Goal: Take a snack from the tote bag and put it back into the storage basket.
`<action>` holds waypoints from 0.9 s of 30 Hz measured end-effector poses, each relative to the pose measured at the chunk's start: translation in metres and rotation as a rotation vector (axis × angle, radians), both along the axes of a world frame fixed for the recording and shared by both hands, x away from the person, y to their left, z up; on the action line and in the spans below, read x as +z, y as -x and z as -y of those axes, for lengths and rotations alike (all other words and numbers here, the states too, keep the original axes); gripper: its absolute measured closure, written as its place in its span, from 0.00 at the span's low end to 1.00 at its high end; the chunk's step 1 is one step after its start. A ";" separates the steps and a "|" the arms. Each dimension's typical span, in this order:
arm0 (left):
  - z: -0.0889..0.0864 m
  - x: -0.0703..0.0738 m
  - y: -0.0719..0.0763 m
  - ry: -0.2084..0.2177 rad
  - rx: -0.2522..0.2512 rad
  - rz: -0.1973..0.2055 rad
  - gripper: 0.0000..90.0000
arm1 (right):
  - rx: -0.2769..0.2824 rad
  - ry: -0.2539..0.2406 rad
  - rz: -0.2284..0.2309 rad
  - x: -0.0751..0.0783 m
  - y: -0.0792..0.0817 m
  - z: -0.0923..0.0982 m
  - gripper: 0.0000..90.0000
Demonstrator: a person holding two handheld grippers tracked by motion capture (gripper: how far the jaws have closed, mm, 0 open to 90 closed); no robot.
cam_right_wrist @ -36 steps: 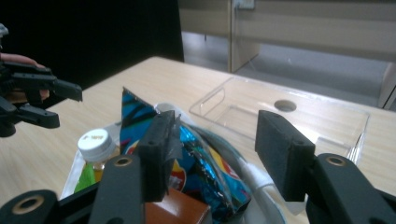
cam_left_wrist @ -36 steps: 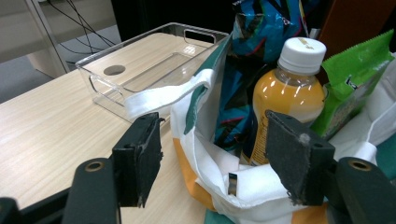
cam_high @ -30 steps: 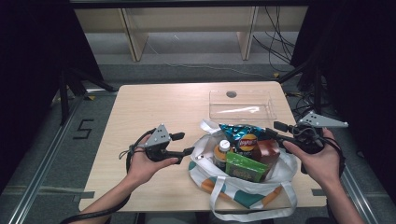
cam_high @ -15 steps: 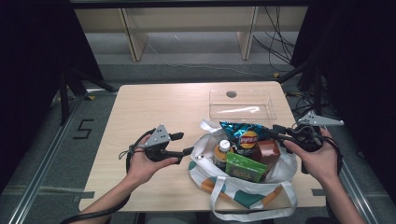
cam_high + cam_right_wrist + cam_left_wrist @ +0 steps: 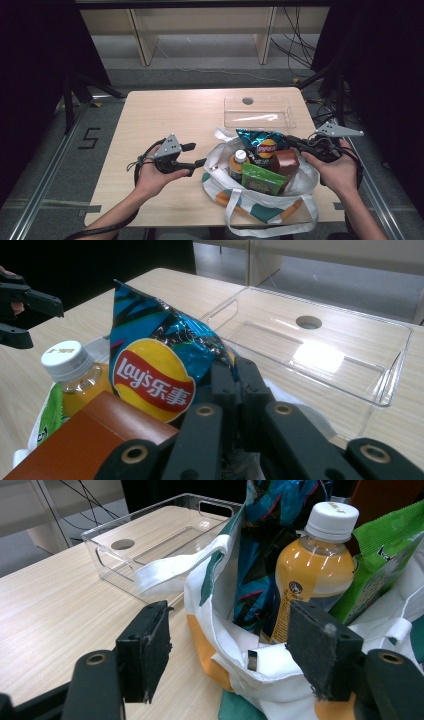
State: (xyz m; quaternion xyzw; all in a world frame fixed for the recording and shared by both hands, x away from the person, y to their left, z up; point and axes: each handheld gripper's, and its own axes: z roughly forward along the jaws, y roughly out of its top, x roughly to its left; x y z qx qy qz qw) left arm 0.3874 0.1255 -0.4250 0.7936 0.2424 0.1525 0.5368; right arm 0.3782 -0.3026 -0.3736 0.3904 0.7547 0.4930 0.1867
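Right tool (image 5: 235, 390) jaws just closed, now pinching the edge of the chip bag (image 5: 160, 365), which stands in the tote bag (image 5: 260, 200) on the bench (image 5: 165, 115). Left tool (image 5: 235, 650) spread wide at the tote's rim, gripping nothing.

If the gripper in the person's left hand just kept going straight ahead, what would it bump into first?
Most likely the rim of the white tote bag, which lies right ahead between the left gripper's open fingers; the orange drink bottle stands just behind it.
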 end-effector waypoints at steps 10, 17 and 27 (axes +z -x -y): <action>0.001 -0.002 0.000 0.003 0.003 -0.015 0.37 | -0.002 0.016 0.133 0.006 0.003 -0.002 1.00; 0.001 -0.004 -0.001 0.003 0.002 -0.022 0.37 | -0.004 -0.026 0.168 0.013 0.008 -0.004 1.00; 0.000 -0.004 -0.002 0.009 0.011 -0.024 0.37 | -0.014 -0.077 0.249 0.023 0.013 -0.005 1.00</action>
